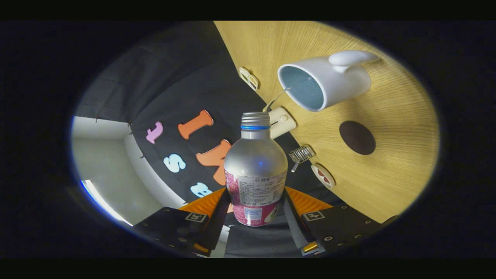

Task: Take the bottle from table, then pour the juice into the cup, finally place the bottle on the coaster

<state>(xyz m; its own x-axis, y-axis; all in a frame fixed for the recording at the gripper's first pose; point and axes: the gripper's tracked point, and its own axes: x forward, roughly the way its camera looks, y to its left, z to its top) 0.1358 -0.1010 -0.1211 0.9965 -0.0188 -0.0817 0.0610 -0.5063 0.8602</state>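
You've got the gripper (255,207) clenched on the bottle (255,170), tipped toward the cup (323,81), so pouring's on — next, right it onto the coaster (357,137) beside the cup.

Light wood-grain table (391,112) with the booth's cloth wall at its far edge. A white cup (329,79) with a handle rests on it; near the cup lies a dark round coaster (357,137). Several small objects sit along the table's wall edge, well apart from the cup, too small to identify.
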